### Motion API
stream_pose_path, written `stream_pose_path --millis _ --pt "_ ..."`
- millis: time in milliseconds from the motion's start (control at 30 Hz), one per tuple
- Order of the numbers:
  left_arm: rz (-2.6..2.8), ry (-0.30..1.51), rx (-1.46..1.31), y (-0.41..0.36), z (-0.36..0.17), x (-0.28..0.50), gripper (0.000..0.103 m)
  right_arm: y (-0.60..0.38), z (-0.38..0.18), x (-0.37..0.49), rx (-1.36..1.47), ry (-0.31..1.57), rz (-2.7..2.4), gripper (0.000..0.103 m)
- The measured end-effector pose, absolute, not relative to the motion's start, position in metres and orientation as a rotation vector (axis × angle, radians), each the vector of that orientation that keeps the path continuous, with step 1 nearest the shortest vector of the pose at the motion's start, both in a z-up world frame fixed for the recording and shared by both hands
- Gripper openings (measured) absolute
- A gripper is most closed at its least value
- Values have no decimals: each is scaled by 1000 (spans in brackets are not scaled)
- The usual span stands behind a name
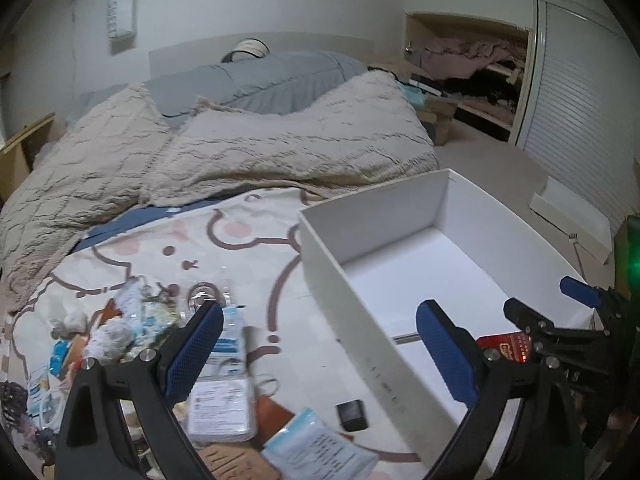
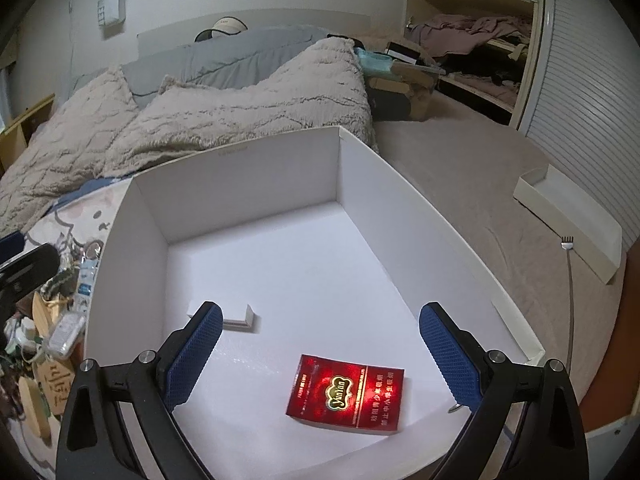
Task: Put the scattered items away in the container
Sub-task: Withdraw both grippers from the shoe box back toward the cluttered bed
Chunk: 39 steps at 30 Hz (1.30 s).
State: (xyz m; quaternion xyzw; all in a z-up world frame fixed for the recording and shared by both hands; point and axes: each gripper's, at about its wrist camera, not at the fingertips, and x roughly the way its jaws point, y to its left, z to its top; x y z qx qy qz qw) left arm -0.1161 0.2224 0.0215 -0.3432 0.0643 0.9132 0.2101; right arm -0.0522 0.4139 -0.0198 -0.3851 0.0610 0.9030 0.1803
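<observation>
Scattered items (image 1: 132,332) lie heaped on the bed beside the white container (image 2: 248,184), where a red pack (image 2: 346,394) already rests under the released right gripper (image 2: 320,354), so the sorting looks barely begun and the empty, spread left gripper (image 1: 320,352) likely must pick next

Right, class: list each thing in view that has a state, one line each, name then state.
White box: open-topped, upright on the bed.
Red cigarette pack: lying flat inside the box.
Small white packet: inside the box, by its left wall.
Left claw: open, holding nothing.
Right claw: open, above the box.
Sliding wardrobe door: open, shelves showing.
</observation>
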Motion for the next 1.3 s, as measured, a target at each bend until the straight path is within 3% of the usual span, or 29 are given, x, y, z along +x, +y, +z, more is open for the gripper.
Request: stream_pose_path --millis 467,1300 --pt "2707 179 -851 146 26 -93 102 376 -6 -54 -1000 165 2653 99" --pt "2896 -28 -794 15 9 -63 102 262 -9 -59 -917 43 2878 99"
